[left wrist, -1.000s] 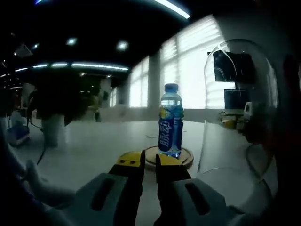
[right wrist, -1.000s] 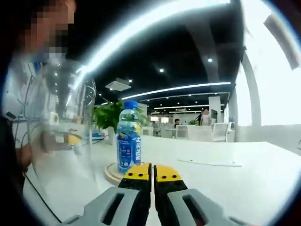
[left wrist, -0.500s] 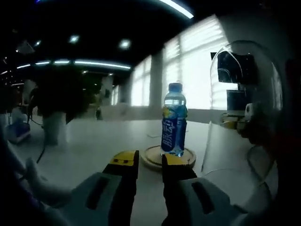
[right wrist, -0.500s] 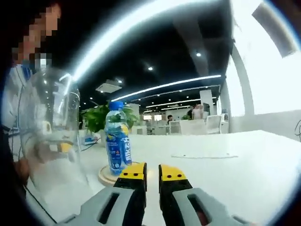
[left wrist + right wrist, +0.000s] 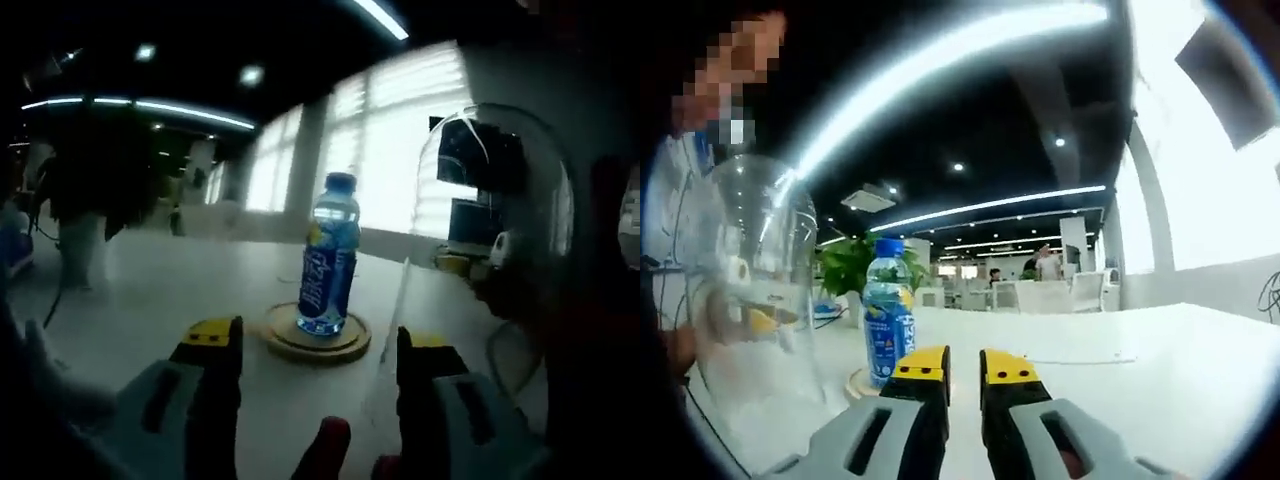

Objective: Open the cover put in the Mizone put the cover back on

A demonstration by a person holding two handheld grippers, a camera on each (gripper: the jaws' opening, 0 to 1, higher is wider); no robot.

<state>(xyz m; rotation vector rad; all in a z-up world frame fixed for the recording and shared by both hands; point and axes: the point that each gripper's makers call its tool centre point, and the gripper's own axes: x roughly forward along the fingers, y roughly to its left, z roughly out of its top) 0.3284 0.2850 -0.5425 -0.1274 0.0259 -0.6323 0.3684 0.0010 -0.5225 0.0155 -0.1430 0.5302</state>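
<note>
A blue Mizone bottle (image 5: pixel 328 255) with a blue cap stands upright on a round wooden base (image 5: pixel 315 338) on the white table. My left gripper (image 5: pixel 318 345) is open wide just in front of the base, holding nothing. To its right stands the clear glass dome cover (image 5: pixel 490 230), off the base. In the right gripper view the bottle (image 5: pixel 888 325) and the base (image 5: pixel 862 385) lie left of centre, with the dome cover (image 5: pixel 755 280) further left. My right gripper (image 5: pixel 962 365) is open by a narrow gap, with nothing in it, a little short of the base.
The white table (image 5: pixel 1160 360) stretches away to the right with a sheet of paper (image 5: pixel 1070 352) on it. A person (image 5: pixel 680 190) stands behind the dome. Potted plants (image 5: pixel 85 190) stand at the table's far side. Red fingertips (image 5: pixel 322 450) show between the left jaws.
The left jaws have gone from nearly shut to wide open. The right jaws have parted a little. Both views have shifted slightly around the bottle.
</note>
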